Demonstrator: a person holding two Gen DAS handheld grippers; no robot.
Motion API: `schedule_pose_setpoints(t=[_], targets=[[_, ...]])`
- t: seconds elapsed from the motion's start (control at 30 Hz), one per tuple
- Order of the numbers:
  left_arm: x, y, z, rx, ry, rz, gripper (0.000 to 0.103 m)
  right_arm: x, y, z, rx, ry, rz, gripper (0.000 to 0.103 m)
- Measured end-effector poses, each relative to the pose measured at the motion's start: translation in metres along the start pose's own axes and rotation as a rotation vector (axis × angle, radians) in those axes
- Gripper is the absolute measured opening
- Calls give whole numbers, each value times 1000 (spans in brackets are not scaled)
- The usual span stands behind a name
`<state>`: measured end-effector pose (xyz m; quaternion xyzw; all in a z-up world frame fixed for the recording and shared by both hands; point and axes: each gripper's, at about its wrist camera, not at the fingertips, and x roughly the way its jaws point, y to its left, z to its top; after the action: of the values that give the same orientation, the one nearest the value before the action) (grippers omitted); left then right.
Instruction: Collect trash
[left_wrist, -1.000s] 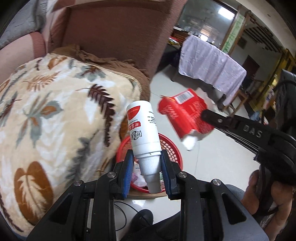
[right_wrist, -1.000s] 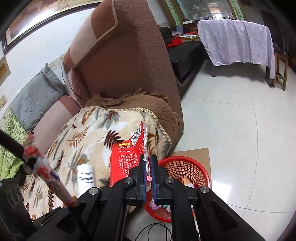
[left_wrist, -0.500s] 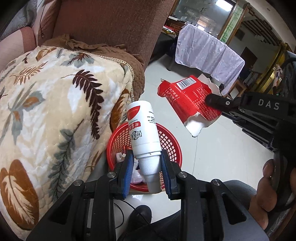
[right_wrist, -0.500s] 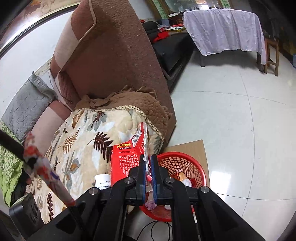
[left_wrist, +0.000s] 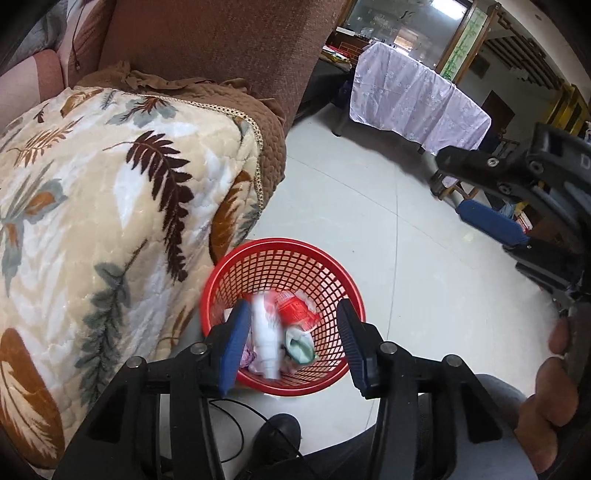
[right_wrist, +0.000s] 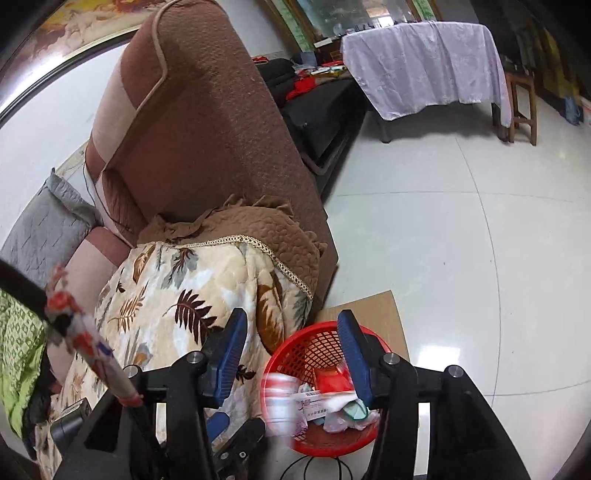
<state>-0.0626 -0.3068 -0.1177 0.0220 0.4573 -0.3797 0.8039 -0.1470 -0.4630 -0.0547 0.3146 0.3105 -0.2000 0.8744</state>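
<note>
Item: red plastic mesh basket (left_wrist: 325, 273) on floor beside sofa, holding white plastic bottle (left_wrist: 265, 332) and red wrapper (left_wrist: 295, 308). Left gripper (left_wrist: 291, 339), right gripper (right_wrist: 291, 354): both hanging spread apart, empty. Collection appearing nearly finished.

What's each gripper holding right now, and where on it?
Nothing. Left gripper and right gripper are both open; the bottle is in the basket.

— We see a brown armchair (right_wrist: 207, 122) with a leaf-patterned blanket (left_wrist: 110, 206) draped over its seat.
— And beyond it, across the pale tiled floor (right_wrist: 480, 240), a table under a lilac cloth (right_wrist: 421, 59) (a wooden stool (right_wrist: 521, 107) beside it).
</note>
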Motion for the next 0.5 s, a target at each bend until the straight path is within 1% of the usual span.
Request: schedule_pose_setpoints(t=[0.03, 0.1, 0.13, 0.2, 0.23, 0.3, 0.33, 0.43, 0.5], targets=[[-1, 1, -1, -4, 1, 1, 48, -2, 1, -1, -3, -13, 0, 56], [-6, 4, -1, -11, 0, 7, 48, -6, 1, 0, -4, -34, 4, 65], [-12, 6, -2, -9, -12, 13, 48, -9, 1, -1, -6, -49, -1, 66], [-23, 9, -3, -2, -39, 41, 55, -11, 0, -2, -9, -63, 7, 67], [-30, 10, -4, 0, -53, 60, 61, -13, 1, -2, -15, -68, 9, 67], [-43, 13, -5, -3, -86, 77, 64, -14, 3, -3, -30, -75, -2, 67], [-50, 14, -5, -3, -98, 87, 67, -16, 4, -4, -39, -76, -5, 67], [-67, 16, -7, 5, -130, 135, 82, -18, 8, -7, -57, -67, -12, 69], [-77, 17, -9, 16, -157, 175, 84, -17, 11, -9, -73, -49, -14, 76]])
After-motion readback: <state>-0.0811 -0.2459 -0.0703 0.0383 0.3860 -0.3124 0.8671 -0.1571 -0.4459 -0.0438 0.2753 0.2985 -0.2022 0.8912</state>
